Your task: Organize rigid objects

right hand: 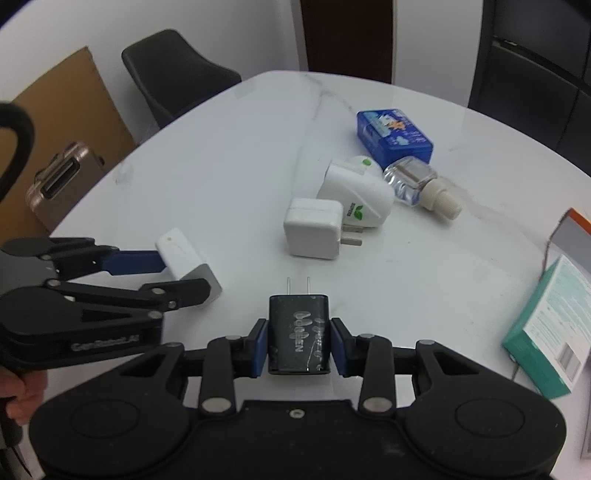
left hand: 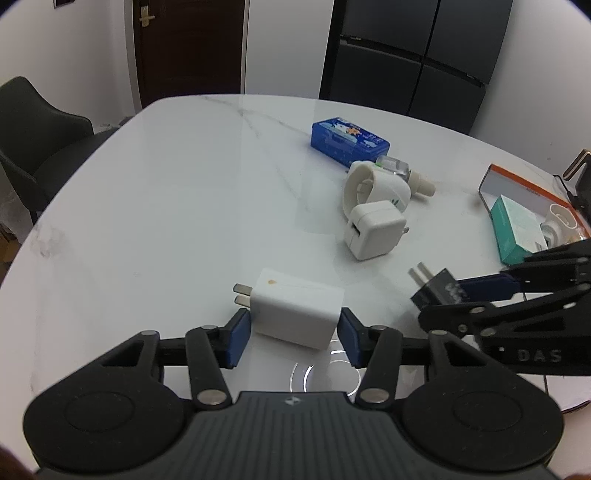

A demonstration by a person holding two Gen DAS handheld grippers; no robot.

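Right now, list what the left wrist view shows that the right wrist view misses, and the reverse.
Only the left wrist view: the orange-rimmed box holding a small white item, and the closed door with its brass handle.

Only the right wrist view: the cardboard sheet and a gold-coloured device beside the table.

Both: the left tool around the white charger, the right tool shut on the black charger, the blue tin, the teal carton.
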